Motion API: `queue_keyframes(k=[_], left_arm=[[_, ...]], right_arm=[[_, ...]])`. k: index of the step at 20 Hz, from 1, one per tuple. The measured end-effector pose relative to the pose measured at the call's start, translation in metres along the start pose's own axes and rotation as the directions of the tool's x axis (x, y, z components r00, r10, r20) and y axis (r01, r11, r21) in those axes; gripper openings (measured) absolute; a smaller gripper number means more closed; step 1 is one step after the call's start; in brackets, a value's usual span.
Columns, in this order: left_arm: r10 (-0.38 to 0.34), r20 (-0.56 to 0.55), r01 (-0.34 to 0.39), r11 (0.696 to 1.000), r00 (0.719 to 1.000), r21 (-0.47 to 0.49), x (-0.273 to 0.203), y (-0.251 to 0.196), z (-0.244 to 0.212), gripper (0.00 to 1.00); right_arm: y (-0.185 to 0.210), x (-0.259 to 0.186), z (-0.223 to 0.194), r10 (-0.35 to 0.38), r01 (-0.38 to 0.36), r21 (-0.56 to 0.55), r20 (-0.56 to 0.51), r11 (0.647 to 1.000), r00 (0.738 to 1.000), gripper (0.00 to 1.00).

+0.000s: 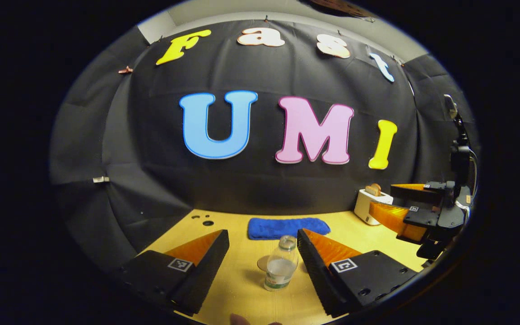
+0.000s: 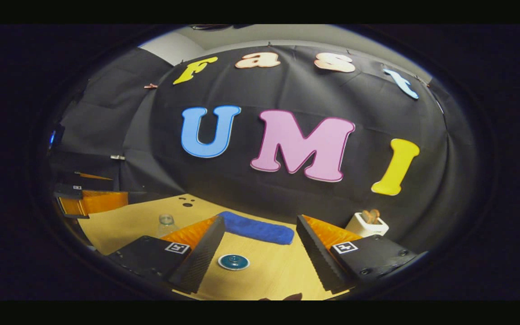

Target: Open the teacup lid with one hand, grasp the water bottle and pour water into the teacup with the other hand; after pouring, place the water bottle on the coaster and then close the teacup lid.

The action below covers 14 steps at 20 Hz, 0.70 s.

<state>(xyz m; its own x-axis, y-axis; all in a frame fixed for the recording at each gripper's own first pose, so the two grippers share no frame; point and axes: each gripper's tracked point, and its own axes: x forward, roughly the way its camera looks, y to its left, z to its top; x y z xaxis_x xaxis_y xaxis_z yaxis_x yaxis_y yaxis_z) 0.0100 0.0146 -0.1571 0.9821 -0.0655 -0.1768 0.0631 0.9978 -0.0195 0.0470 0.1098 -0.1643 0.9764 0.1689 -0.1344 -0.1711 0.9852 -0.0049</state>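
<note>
Bottle (image 1: 281, 269) stands between left gripper (image 1: 263, 253) fingers — untouched.

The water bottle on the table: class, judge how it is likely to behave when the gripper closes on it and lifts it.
The water bottle looks like clear thin plastic, so it may dent under a hard squeeze. It seems only part full, so probably light, with water sloshing. Tall and narrow, standing upright between the open left gripper fingers, it could tip if nudged.

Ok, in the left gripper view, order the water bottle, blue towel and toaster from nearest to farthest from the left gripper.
1. Water bottle, standing between the left gripper's fingers.
2. Blue towel, straight ahead, behind the bottle.
3. Toaster, far right, by the wall.
</note>
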Motion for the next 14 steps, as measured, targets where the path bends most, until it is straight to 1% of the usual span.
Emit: queue_keyframes(k=[1,2,3,6,9,14], left_arm=[[-0.009,-0.005,0.009,1.000,1.000,0.017,0.005,-0.002,-0.013,0.95],[-0.018,-0.009,0.018,0.999,1.000,0.035,0.009,-0.005,-0.025,0.95],[-0.025,-0.017,0.026,0.998,1.000,0.051,0.014,-0.008,-0.040,0.95],[-0.044,-0.047,0.047,0.997,0.998,0.064,0.029,-0.017,-0.080,0.95],[-0.052,-0.085,0.057,0.997,0.995,0.047,0.040,-0.021,-0.118,0.95],[-0.061,-0.129,0.066,0.997,0.990,0.038,0.056,-0.023,-0.158,0.95]], right_arm=[[0.002,0.006,-0.015,0.005,-0.005,0.008,-0.008,1.000,1.000,1.00],[0.004,0.012,-0.032,0.009,-0.009,0.015,-0.021,1.000,1.000,0.98],[0.007,0.017,-0.049,0.015,-0.014,0.021,-0.039,1.000,0.999,0.98],[0.013,0.033,-0.095,0.025,-0.023,0.038,-0.072,0.999,0.997,0.98],[0.019,0.047,-0.125,0.035,-0.029,0.058,-0.092,0.998,0.995,0.98],[0.035,0.068,-0.165,0.078,-0.068,0.079,-0.134,0.995,0.988,0.96]])
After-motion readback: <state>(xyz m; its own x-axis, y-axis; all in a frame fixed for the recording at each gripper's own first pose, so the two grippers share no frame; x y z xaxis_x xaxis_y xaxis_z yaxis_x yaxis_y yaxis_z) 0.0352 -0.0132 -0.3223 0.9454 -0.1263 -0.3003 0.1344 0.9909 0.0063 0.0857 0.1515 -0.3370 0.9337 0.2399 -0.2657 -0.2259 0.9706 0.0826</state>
